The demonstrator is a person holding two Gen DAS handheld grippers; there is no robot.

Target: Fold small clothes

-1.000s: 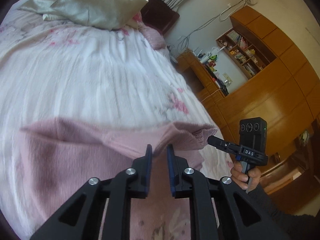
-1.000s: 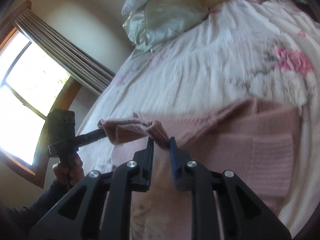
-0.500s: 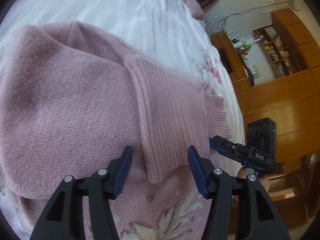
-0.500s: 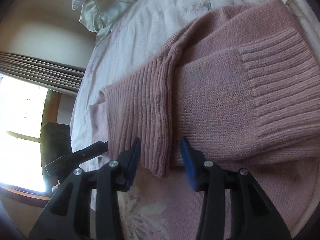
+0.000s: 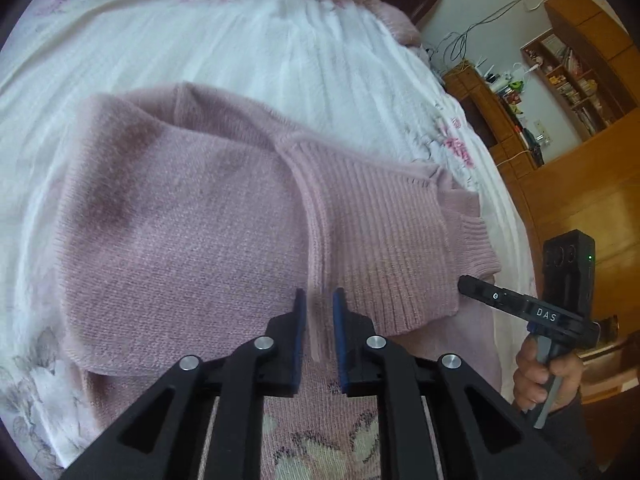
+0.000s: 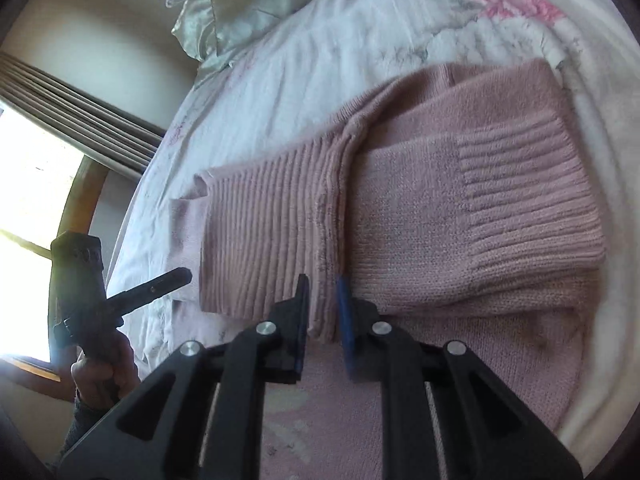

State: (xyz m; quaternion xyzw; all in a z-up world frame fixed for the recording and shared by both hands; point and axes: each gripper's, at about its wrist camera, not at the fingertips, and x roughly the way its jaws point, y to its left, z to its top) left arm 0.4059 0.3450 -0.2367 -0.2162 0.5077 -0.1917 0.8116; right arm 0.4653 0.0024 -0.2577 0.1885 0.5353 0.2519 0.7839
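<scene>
A pink knit sweater lies folded on the bed, its ribbed hem turned up over the body and a sleeve cuff on the right. My left gripper is at the hem's near left edge, jaws drawn to a narrow gap with the hem's edge between them. My right gripper pinches the same hem at its near right edge, beside the sleeve. From the side, the right gripper and left gripper each touch the sweater's border.
The white floral bedspread spreads beyond the sweater, with silky pillows at the head of the bed. Wooden shelves and cabinets stand to the right. A curtained window is on the left. A hand grips the right tool.
Both grippers let go of the raised hem and opened wide as it dropped flat half a second ago. Since then they have drawn back slightly and closed to a narrow gap on its near edge.
</scene>
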